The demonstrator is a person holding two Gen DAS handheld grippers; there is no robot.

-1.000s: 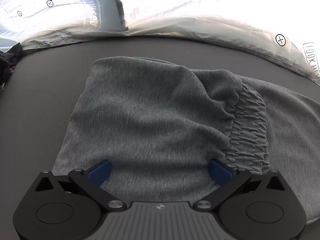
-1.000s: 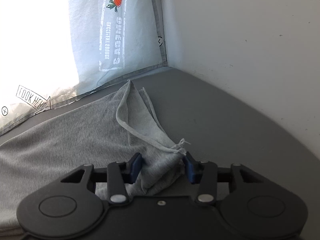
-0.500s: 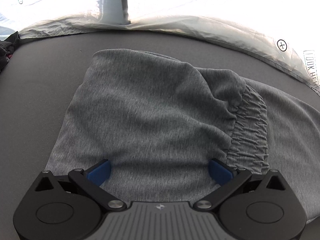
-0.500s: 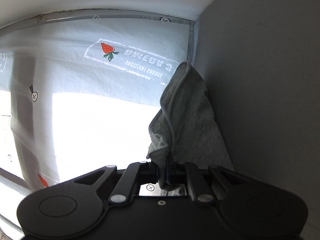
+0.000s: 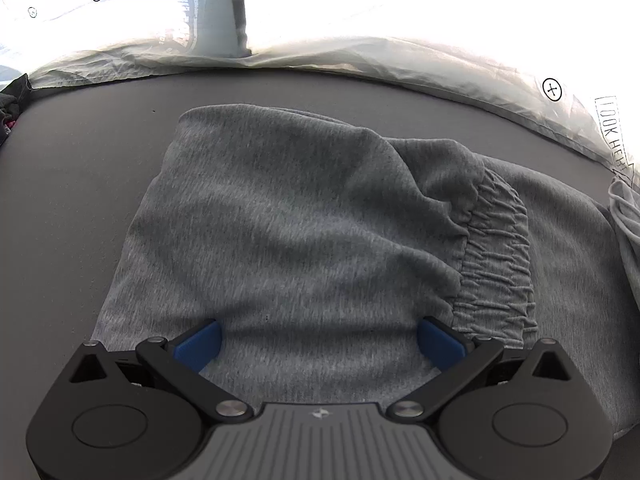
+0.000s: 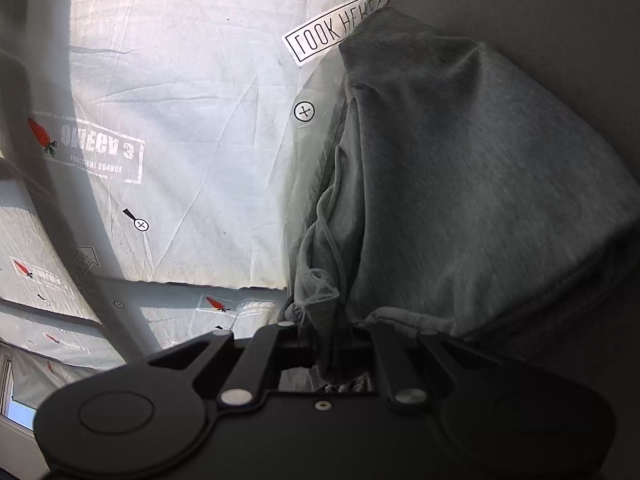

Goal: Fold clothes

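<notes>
My left gripper (image 5: 319, 336) hangs with jaws apart over the grey sweatpants (image 5: 288, 232) lying on the dark table (image 5: 72, 168); my right gripper (image 6: 340, 344) has just clamped their hem, lifted before the printed sheet (image 6: 192, 80).

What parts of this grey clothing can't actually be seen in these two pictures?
- Left wrist view: the near hem of the grey garment is hidden behind the left gripper; its right side runs off the picture edge.
- Right wrist view: the pinched spot is hidden by bunched cloth and the right gripper body.
- Which garment it is: cannot tell.
</notes>
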